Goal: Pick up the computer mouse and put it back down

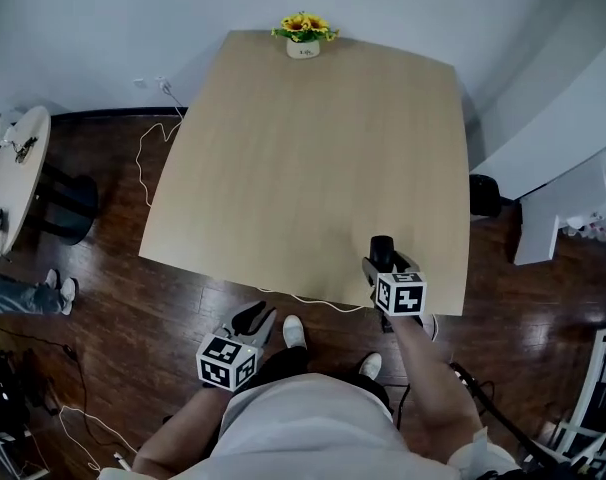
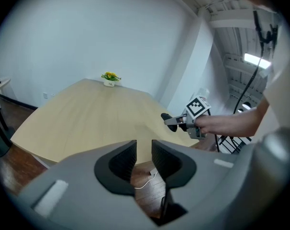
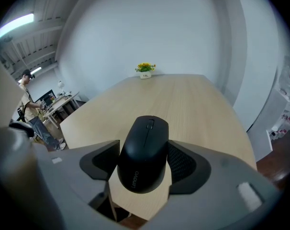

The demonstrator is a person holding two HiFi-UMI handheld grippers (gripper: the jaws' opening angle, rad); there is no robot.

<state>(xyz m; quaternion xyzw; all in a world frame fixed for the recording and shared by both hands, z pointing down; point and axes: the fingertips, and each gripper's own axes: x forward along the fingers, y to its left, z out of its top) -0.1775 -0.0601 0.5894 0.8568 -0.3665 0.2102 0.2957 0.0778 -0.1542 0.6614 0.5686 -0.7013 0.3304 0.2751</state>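
My right gripper (image 1: 383, 261) (image 3: 144, 163) is shut on a black computer mouse (image 1: 382, 249) (image 3: 145, 152), its pads pressing both sides. The mouse hangs nose-first a little above the light wooden table (image 1: 303, 148) (image 3: 193, 99), near its front right edge. From the left gripper view the mouse (image 2: 169, 120) sticks out ahead of the right gripper (image 2: 177, 121) over the table's (image 2: 78, 119) near corner. My left gripper (image 1: 255, 318) (image 2: 144, 161) hovers off the table over the dark wood floor, in front of the front edge. It stands open with a narrow gap and nothing between its fingers.
A small pot of yellow flowers (image 1: 304, 36) (image 2: 109, 78) (image 3: 145, 70) stands at the table's far edge. A round white side table (image 1: 13, 168) and a person's feet (image 1: 58, 290) are at the left. White cable (image 1: 148, 158) trails on the floor. White furniture (image 1: 563, 178) stands at the right.
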